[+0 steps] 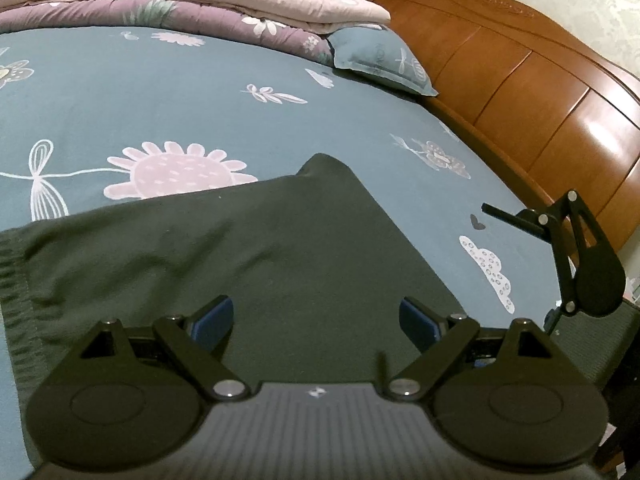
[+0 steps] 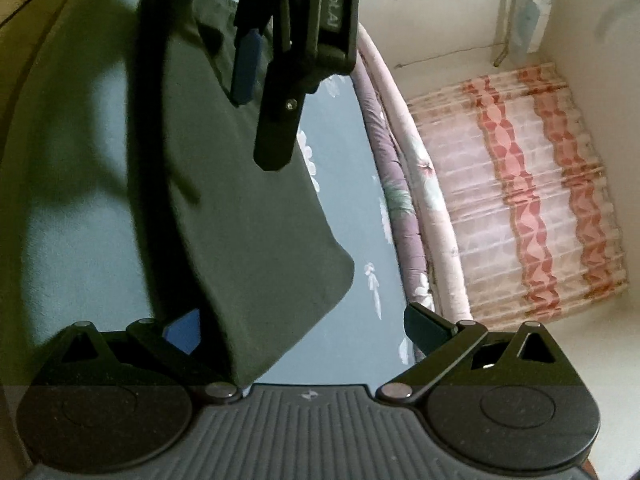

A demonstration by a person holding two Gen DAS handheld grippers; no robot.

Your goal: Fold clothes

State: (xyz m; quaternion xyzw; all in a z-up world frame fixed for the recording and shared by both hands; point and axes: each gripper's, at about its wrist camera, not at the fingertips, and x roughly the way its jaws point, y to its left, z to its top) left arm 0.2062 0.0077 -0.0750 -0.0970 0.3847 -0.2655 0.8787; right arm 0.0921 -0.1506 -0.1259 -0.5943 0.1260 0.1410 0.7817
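Note:
A dark green garment [image 1: 248, 248] lies flat on the blue flowered bed sheet [image 1: 160, 92], its gathered waistband [image 1: 12, 280] at the left edge. My left gripper [image 1: 316, 320] hovers open just over the garment's near part, blue pads wide apart and nothing pinched. My right gripper [image 1: 532, 220] hangs beside the garment's right edge, over the sheet. In the rolled right wrist view, the right gripper [image 2: 306, 330] stands open. The garment [image 2: 240, 220] has its end reaching into the gap close to one blue pad [image 2: 184, 332], without being pressed. The left gripper [image 2: 256, 132] shows above the cloth.
Folded pink and purple quilts [image 1: 200, 8] and a blue pillow [image 1: 380, 60] sit at the bed's far side. A wooden headboard [image 1: 520, 80] runs along the right. A striped curtain [image 2: 520, 200] hangs beyond the bed.

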